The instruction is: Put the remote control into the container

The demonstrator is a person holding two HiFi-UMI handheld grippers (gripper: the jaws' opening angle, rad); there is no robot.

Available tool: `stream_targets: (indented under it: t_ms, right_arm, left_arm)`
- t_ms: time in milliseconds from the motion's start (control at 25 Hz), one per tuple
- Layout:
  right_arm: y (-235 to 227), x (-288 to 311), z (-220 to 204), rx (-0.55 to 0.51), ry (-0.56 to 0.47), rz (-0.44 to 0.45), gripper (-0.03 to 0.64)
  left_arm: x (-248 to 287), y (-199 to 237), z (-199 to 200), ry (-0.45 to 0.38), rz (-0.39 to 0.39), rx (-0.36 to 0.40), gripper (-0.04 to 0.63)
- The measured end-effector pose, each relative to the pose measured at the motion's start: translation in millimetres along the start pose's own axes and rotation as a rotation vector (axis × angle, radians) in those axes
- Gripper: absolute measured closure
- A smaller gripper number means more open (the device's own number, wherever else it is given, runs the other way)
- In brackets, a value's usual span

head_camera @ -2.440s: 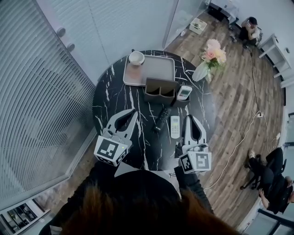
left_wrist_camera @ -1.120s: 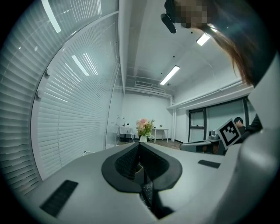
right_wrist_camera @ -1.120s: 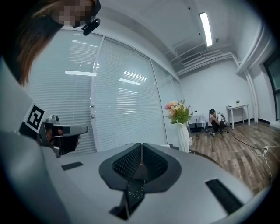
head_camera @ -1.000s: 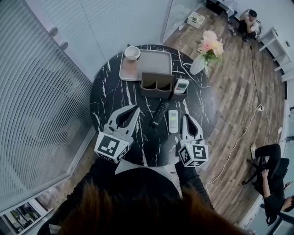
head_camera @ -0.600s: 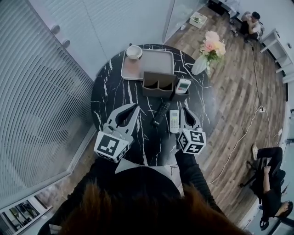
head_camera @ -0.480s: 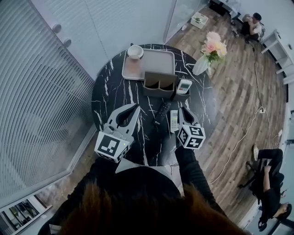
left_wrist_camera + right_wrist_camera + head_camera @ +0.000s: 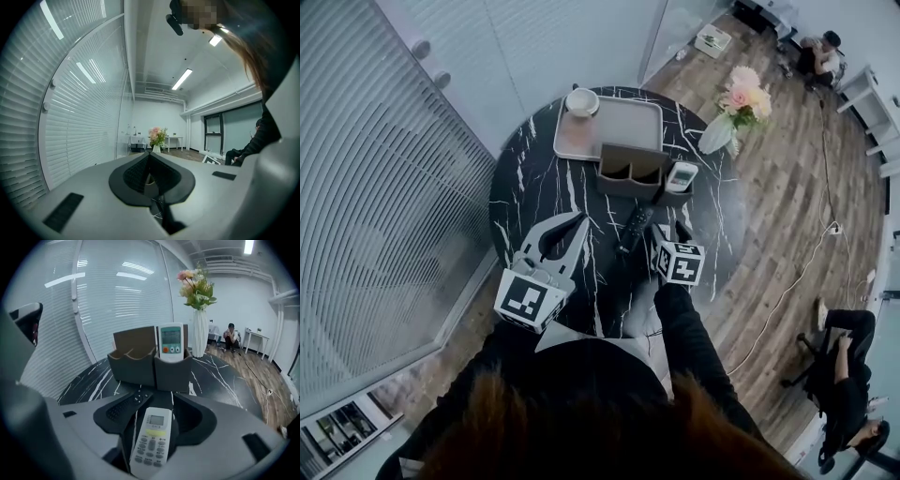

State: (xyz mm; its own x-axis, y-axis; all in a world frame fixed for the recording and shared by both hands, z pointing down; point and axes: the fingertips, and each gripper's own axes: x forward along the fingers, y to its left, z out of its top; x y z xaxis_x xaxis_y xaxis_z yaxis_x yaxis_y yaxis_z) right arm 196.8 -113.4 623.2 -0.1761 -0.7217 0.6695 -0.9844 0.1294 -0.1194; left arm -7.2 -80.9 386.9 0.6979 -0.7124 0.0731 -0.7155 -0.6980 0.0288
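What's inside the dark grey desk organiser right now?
One white remote with orange buttons stands upright in the right-hand compartment of the dark grey organiser. The two wider compartments look empty from the head view; their floors and the remote's lower half are hidden by walls.

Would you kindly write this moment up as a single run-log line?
right gripper: jaws just opened, white remote between them | left gripper: shut, empty | container: upright remote inside | black remote: on table

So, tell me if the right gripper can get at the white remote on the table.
Probably yes: the right gripper has just been opening its jaws, and the white remote lies uncovered between them; the black remote sits beside it.
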Motion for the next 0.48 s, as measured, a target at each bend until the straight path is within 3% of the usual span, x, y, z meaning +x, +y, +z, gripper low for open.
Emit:
stream_targets:
  t_ms: [480]
  right_arm:
    - [-6.0, 40.4, -33.3, -0.052, 0.196, -0.021, 0.364]
  left_arm:
    - [-13.4, 14.3, -1.9, 0.001, 0.039, 0.002, 0.598]
